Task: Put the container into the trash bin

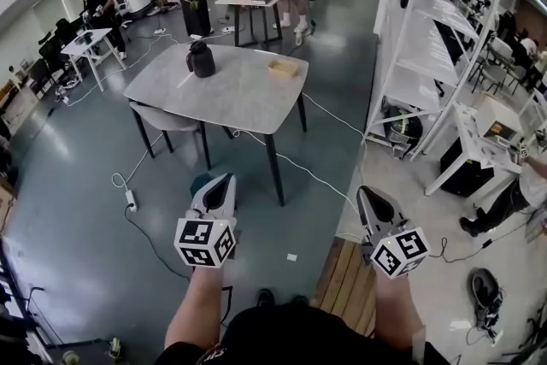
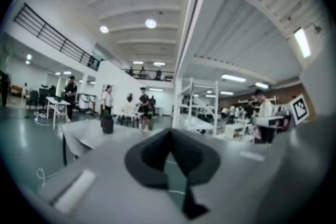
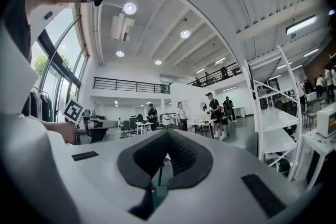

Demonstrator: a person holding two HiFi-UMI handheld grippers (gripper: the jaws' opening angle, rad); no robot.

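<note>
A: Left gripper (image 1: 224,179): jaws closed, nothing in them, held level over the floor.
B: Grey worktop (image 1: 231,103) ahead. Dark jug (image 1: 201,60) on its left part, tan container (image 1: 283,68) near its far right edge, well apart from both grippers.
A: Right gripper (image 1: 366,192): jaws together too, empty.

The left forearm (image 1: 198,308) and right forearm (image 1: 395,314) reach forward side by side, well apart. The left gripper (image 1: 224,181) and right gripper (image 1: 366,194) point roughly level, each with jaws together and nothing between them.
</note>
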